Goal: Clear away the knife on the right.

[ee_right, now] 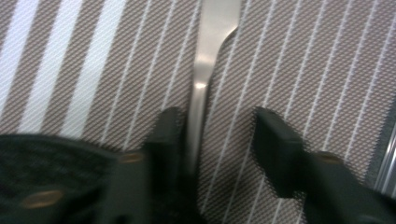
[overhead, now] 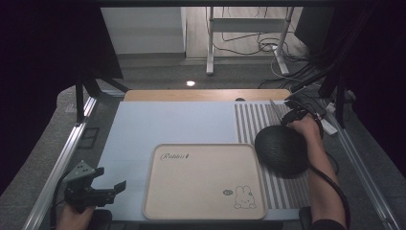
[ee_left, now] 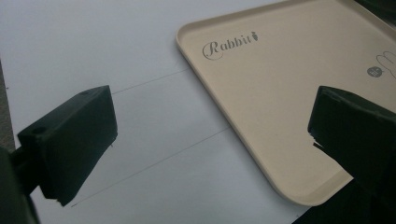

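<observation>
Right hand-held gripper part-open, jaws astride a metal utensil handle, grip unclear

The metal utensil handle looks like brushed steel, smooth, with a soft shine. It lies on a woven placemat of coarse striped cloth, matt. The dark bowl has a rough, textured, matt surface. The beige tray seems to be smooth plastic with a dull finish. The pale blue table cover is smooth and matt, like paper or plastic sheet.
</observation>
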